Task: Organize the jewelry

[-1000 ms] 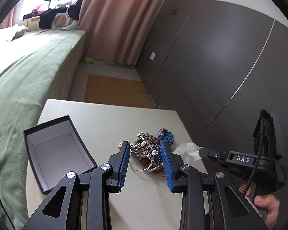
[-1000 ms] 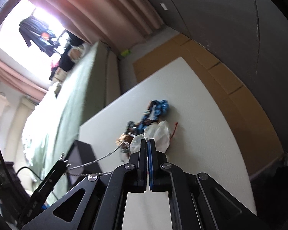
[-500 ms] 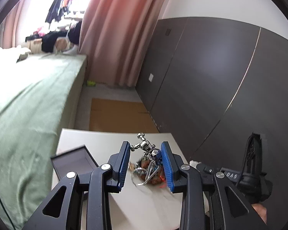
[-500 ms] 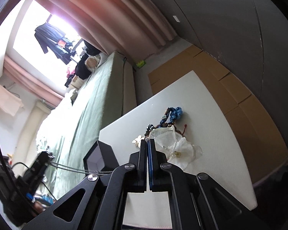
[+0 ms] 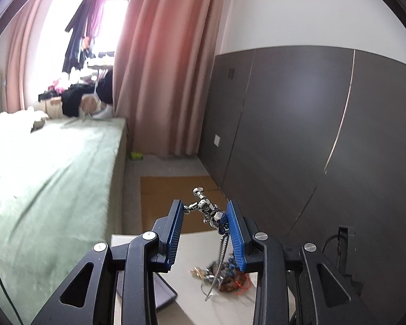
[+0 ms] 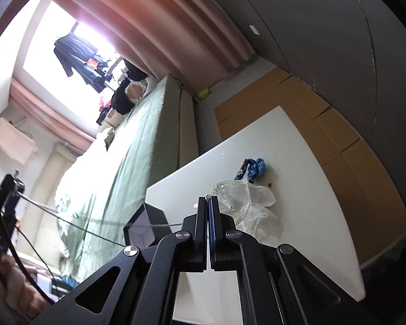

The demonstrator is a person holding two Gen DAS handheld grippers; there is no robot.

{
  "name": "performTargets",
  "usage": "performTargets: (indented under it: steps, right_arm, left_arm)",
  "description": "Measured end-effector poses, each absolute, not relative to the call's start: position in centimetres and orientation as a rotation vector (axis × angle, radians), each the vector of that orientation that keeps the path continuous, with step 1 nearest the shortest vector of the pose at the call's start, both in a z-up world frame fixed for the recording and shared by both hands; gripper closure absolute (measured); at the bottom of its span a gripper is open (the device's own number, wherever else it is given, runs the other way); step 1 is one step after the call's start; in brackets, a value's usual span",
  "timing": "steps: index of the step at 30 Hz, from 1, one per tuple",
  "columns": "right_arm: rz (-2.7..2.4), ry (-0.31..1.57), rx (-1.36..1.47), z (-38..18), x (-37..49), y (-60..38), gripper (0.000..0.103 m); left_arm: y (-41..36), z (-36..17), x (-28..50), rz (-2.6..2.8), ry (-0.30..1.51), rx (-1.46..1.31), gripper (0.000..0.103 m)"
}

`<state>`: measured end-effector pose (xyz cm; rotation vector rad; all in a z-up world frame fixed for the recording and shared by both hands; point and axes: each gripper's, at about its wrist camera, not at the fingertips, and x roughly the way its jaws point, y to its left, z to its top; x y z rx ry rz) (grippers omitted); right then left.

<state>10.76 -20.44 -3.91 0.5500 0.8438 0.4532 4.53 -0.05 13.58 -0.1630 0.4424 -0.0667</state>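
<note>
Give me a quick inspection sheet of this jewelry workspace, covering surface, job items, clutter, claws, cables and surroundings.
Surface: white table, mostly bare.
Job's things: silver chain with chunky metal pendant, lifted off the table; jewelry pile below it, blurred; blue beaded piece on the table; dark open box near the table's edge.
Clutter: crumpled clear plastic bag.
Claws: left claw gripping the pendant, chain hanging down; right claw shut, nothing seen between its pads.
Cables: black cable by the left claw's handle.
Surroundings: green bed, pink curtains, dark wall panels, cardboard on the floor.
</note>
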Motion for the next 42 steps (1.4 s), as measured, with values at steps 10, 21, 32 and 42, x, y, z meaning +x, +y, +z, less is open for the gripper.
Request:
performTargets:
  steps: [10, 21, 32, 42]
  right_arm:
    - [0.489, 0.833, 0.528, -3.4, 10.9, -18.9, 0.1]
    - [0.516, 0.832, 0.503, -3.2, 10.7, -17.6, 0.1]
    - [0.5, 0.843, 0.497, -3.6, 11.1, -17.5, 0.1]
    - [0.513, 0.836, 0.497, -3.5, 11.1, -16.8, 0.1]
  left_arm:
    - [2.0, 19.2, 2.9, 0.017, 0.351, -0.074, 0.069]
    - [5.2, 19.8, 3.2, 0.087, 0.332, -0.072, 0.069]
    - [6.5, 16.0, 6.2, 0.084, 0.393, -0.125, 0.068]
    - [7.7, 10.3, 7.2, 0.071, 0.468, -0.249, 0.068]
